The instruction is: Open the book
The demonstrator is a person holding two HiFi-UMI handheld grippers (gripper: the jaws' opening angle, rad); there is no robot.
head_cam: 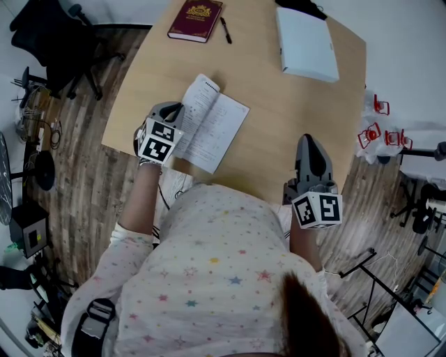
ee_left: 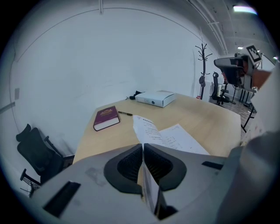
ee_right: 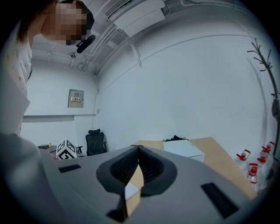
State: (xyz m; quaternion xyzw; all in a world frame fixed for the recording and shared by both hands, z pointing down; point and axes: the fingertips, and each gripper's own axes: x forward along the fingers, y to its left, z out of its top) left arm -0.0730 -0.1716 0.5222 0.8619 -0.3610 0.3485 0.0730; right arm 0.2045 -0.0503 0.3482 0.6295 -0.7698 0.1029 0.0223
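My right gripper (head_cam: 311,143) sits at the near table (head_cam: 300,111) edge, jaws together (ee_right: 138,151), nothing in them. My left gripper (head_cam: 174,109) is clamped on a page of the book (head_cam: 217,129), the thin sheet pinched upright between the pads (ee_left: 143,146). The book lies open mid-table, left page lifted. Far edge: maroon hardcover (head_cam: 195,19), pen (head_cam: 226,30) just beside it, white box (head_cam: 305,43).
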